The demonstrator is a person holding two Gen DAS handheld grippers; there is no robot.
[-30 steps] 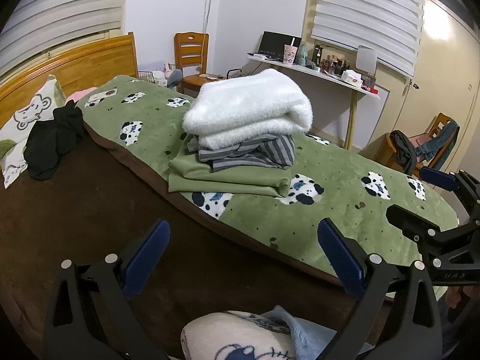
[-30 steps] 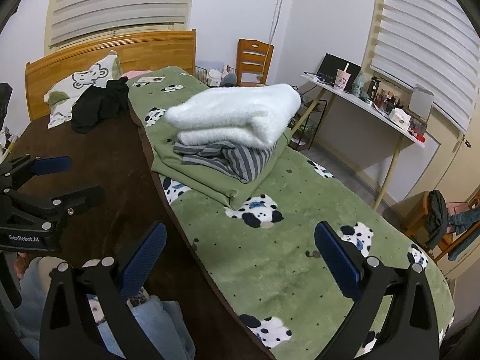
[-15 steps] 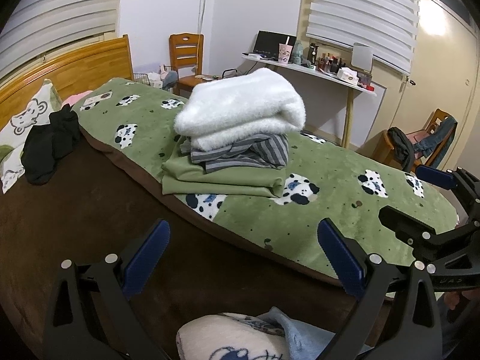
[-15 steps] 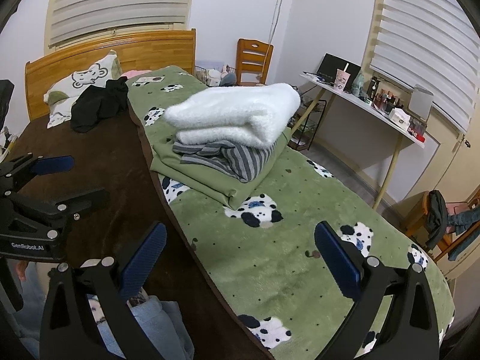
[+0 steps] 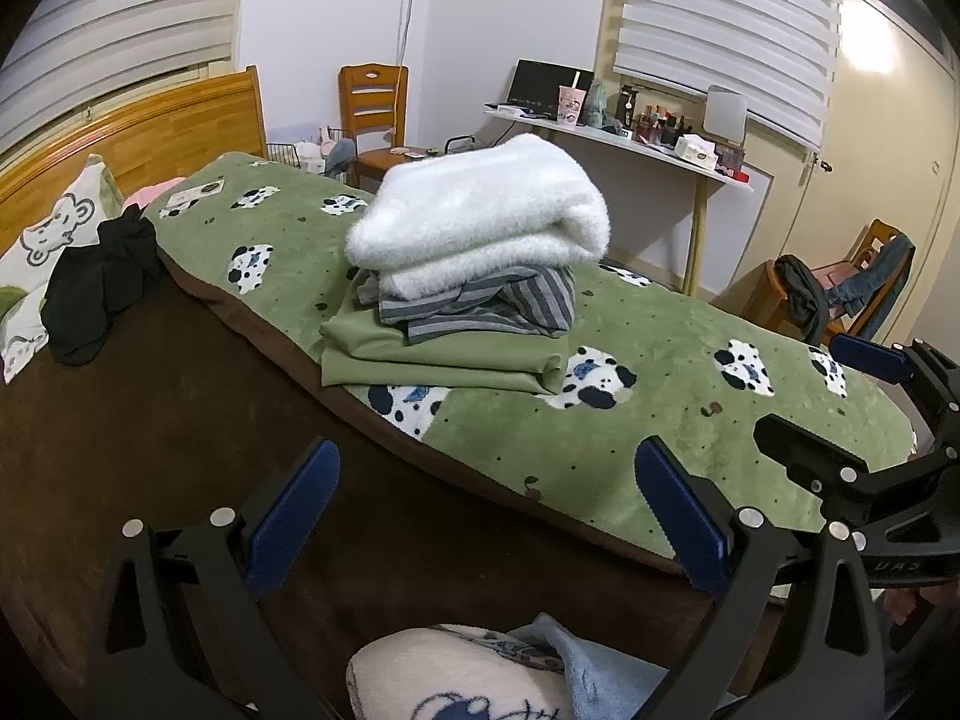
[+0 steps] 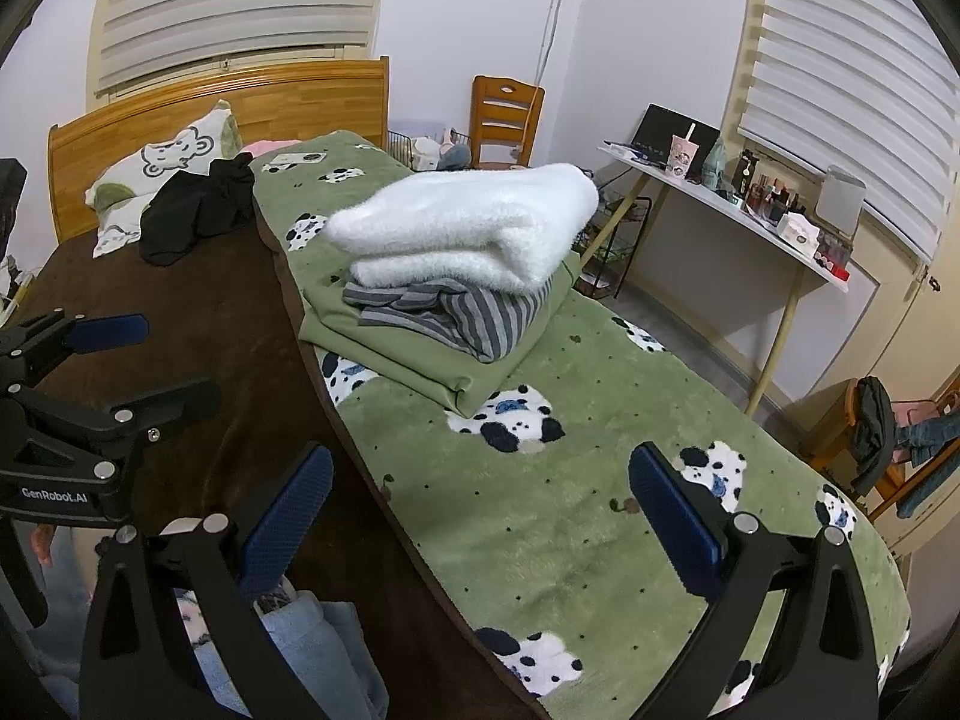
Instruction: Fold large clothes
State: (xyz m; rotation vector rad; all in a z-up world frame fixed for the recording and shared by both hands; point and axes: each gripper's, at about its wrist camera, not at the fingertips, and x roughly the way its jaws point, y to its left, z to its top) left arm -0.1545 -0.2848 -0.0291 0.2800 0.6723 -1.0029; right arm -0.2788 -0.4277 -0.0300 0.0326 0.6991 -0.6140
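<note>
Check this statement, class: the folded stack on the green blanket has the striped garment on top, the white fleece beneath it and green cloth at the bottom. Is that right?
Not quite. Both wrist views show the white fleece on top, the striped garment beneath it, and the green cloth at the bottom, on the green blanket.

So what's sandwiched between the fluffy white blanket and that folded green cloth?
A folded grey striped garment, under the white blanket and on the green cloth; both views show it.

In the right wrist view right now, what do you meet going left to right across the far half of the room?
Cartoon pillow → black garment → folded clothes stack → white desk → chair draped with clothes.
</note>
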